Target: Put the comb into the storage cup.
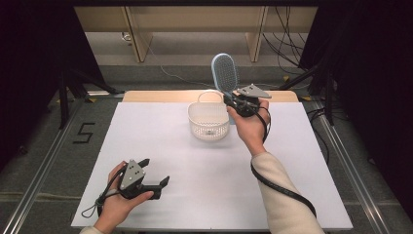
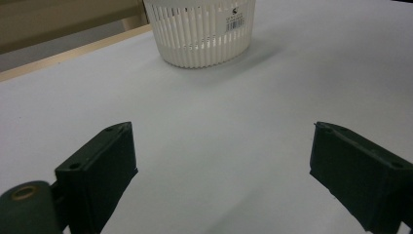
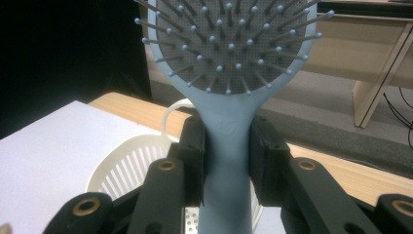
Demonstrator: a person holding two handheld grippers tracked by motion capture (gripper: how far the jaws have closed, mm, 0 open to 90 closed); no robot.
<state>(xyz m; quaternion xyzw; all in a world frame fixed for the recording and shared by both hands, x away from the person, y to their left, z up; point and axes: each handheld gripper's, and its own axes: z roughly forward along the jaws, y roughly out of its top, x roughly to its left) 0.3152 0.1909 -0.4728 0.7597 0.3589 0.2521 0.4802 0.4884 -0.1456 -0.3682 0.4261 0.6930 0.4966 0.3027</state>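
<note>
The pale blue hairbrush (image 1: 224,73) stands upright in the air just beyond the basket's 2 o'clock rim, head up, bristles facing the person. It looks light and stiff, a one-piece plastic paddle with a smooth handle that could twist or slide in a loose grip. The sensible hold is the one in use: on the narrow neck just below the head, where the handle is flat-sided and the bristles stay clear. In the right gripper view, the right tool (image 3: 228,151) is clamped on that neck, both black jaws pressing its sides.

The white slatted basket (image 1: 208,122) sits on the white table (image 1: 292,195) at about 12 o'clock from the centre, loop handle at its far rim. Its bottom shows a small label (image 1: 209,131) and nothing else that I can make out.

The left tool (image 1: 157,173) rests low at about 7 o'clock, jaws spread wide with nothing between them.
</note>
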